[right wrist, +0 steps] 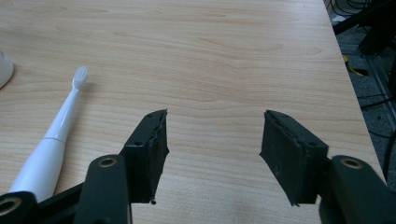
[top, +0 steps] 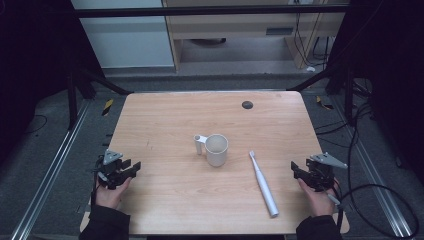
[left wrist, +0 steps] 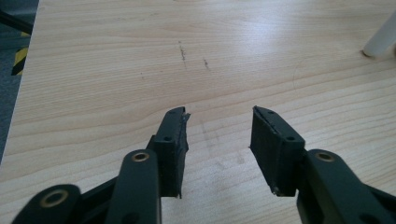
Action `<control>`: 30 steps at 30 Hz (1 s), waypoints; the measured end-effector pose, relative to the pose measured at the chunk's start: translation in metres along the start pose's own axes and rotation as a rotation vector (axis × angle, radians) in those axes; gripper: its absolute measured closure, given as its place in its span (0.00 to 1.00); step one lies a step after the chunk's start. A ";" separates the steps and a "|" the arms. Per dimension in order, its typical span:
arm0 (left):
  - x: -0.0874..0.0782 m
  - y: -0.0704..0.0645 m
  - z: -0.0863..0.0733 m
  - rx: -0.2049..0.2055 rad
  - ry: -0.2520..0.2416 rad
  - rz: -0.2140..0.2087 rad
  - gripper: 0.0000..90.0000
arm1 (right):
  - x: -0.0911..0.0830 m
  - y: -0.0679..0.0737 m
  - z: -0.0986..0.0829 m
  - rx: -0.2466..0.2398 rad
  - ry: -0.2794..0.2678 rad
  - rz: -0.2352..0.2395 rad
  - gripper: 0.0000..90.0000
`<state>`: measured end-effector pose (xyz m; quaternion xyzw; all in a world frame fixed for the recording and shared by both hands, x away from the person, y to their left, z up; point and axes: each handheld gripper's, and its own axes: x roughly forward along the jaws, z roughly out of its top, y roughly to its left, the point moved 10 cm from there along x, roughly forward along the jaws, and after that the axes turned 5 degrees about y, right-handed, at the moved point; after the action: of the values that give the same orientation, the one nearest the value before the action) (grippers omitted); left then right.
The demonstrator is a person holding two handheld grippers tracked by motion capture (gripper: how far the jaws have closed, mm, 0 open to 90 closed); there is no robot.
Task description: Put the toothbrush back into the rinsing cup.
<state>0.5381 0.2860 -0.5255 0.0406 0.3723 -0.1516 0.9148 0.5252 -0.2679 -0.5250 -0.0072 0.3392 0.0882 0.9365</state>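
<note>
A white mug (top: 216, 149) with its handle to the left stands upright near the middle of the wooden table (top: 165, 115). To its right a white electric toothbrush (top: 263, 183) lies flat, bristles pointing away from me. The toothbrush (right wrist: 51, 135) also lies left of the jaws in the right gripper view. My left gripper (top: 131, 168) rests open at the table's left edge, nothing between its jaws (left wrist: 218, 140). Over at the right edge my right gripper (top: 298, 171) is open too, empty (right wrist: 212, 144). The mug's base (left wrist: 380, 39) peeks in at the top right of the left gripper view.
A small dark round cap (top: 247, 104) sits in the table near its far edge. Black frame bars and cables (top: 370, 195) surround the table on both sides. Bare wood lies between each gripper and the mug.
</note>
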 end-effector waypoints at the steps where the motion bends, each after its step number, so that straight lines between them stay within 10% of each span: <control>1: -0.001 0.000 0.000 0.003 0.001 0.003 0.63 | -0.001 0.000 0.000 -0.002 0.002 -0.001 0.47; 30: 0.000 -0.008 0.000 0.049 0.019 0.006 0.68 | -0.001 0.050 0.011 -0.113 0.063 0.082 0.84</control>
<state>0.5358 0.2787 -0.5255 0.0656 0.3771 -0.1575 0.9103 0.5232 -0.2179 -0.5138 -0.0492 0.3628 0.1452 0.9192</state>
